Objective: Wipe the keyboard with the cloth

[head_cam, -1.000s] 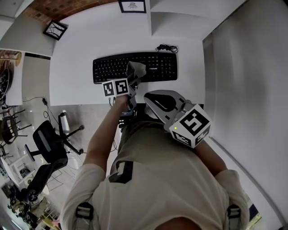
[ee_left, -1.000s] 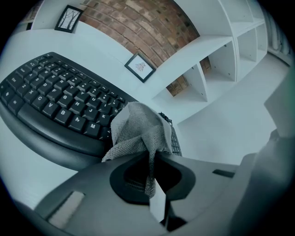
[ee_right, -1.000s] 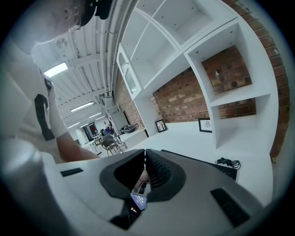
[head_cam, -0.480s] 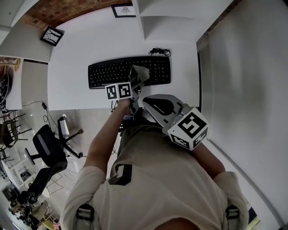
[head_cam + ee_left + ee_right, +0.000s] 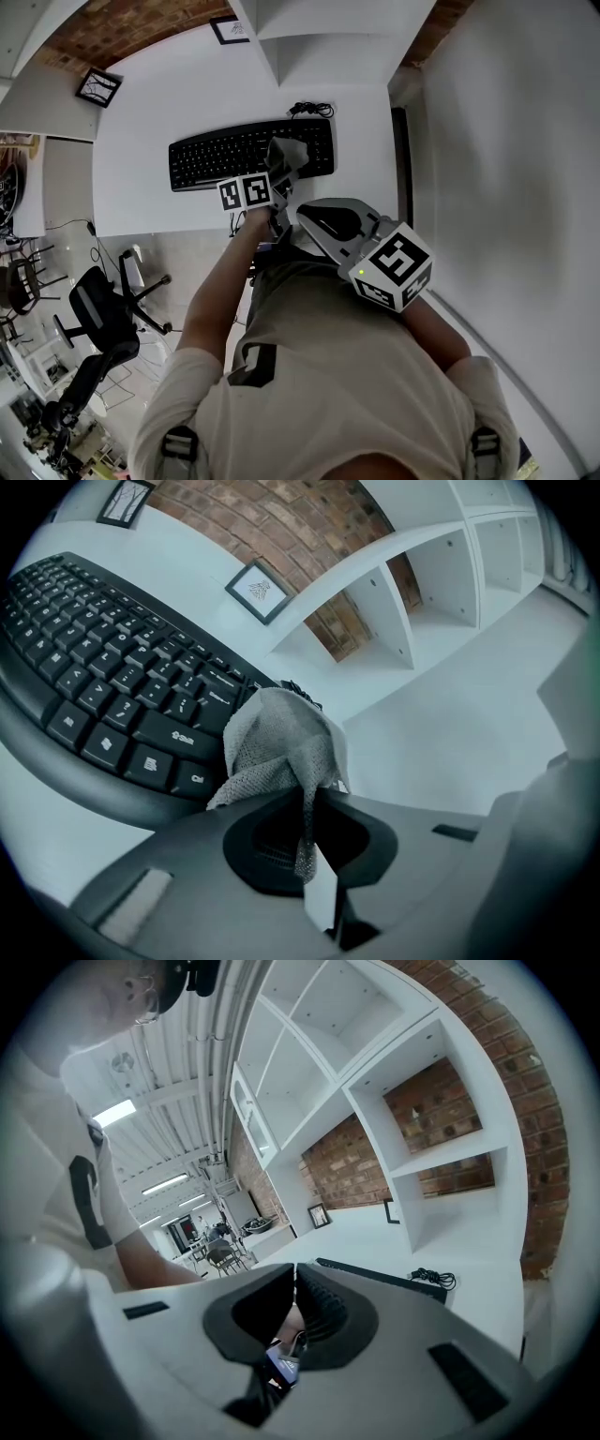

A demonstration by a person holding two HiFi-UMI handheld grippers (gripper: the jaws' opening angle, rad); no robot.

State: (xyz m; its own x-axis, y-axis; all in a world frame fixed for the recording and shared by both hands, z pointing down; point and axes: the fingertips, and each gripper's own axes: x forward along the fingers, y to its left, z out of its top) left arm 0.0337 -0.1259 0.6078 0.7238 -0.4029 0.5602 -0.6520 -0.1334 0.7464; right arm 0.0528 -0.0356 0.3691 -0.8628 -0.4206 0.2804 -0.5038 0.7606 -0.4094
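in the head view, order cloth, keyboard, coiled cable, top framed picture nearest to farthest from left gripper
1. cloth, clamped in the left gripper
2. keyboard, below the cloth
3. coiled cable, behind keyboard's right end
4. top framed picture, farthest back

Bright, even white light fills the head view. The desk [image 5: 141, 122] comes close to blowing out, and shadows around the keyboard [image 5: 248, 150] are faint and soft. Heavy fisheye bend curls every edge. The left gripper view has a cool bluish cast and black vignetted corners. The cloth [image 5: 281, 742] weave is crisp there, while the near foreground goes soft. In the right gripper view the ceiling strip lights [image 5: 117, 1112] glare, the far room is hazy, and a dark ring frames it all.
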